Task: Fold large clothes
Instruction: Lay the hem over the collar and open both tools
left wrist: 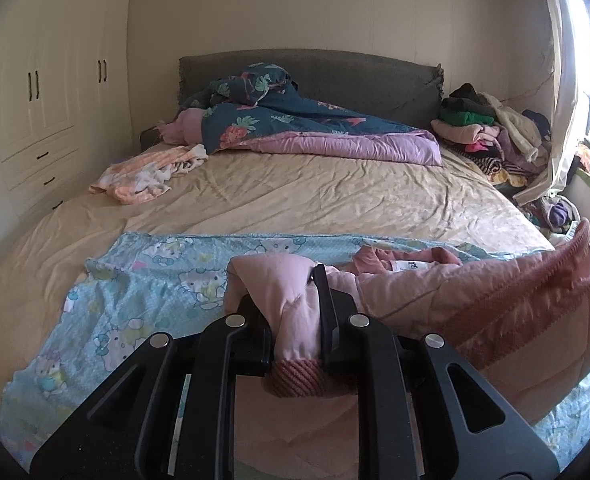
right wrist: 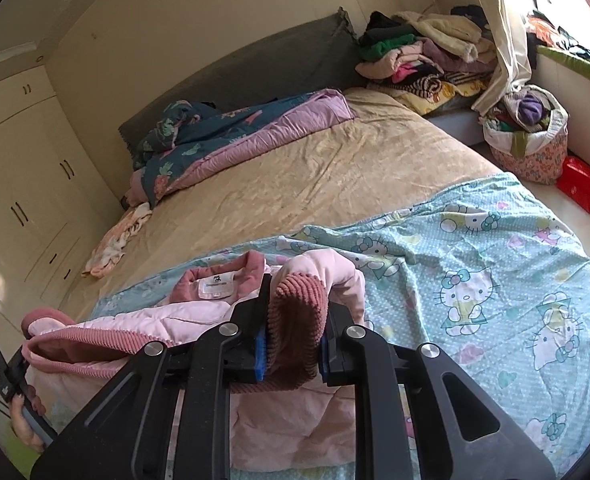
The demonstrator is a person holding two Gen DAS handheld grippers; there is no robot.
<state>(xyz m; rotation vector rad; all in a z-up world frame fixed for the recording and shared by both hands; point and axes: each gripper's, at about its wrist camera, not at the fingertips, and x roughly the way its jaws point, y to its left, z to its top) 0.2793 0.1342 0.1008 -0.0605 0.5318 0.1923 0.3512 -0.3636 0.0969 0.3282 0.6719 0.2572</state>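
Note:
A pink quilted jacket (left wrist: 435, 292) with dusty-rose ribbed trim hangs between my two grippers over the near end of the bed. My left gripper (left wrist: 291, 300) is shut on a bunched fold of it, with the ribbed hem below the pads. My right gripper (right wrist: 299, 304) is shut on a roll of ribbed hem of the same jacket (right wrist: 155, 320). The collar with its white label (right wrist: 215, 288) lies just beyond. At the far left of the right wrist view a person's hand (right wrist: 23, 416) holds the other gripper. Under the jacket lies a light blue sheet with cartoon cats (right wrist: 475, 280).
The bed (left wrist: 315, 192) has a beige cover. A teal and purple quilt (left wrist: 295, 120) is heaped at the grey headboard, with a clothes pile (left wrist: 491, 128) to its right. A striped orange-white garment (left wrist: 143, 176) lies left. White wardrobes (left wrist: 47, 92) stand left; a laundry bag (right wrist: 531, 140) and red box (right wrist: 583, 188) sit on the floor.

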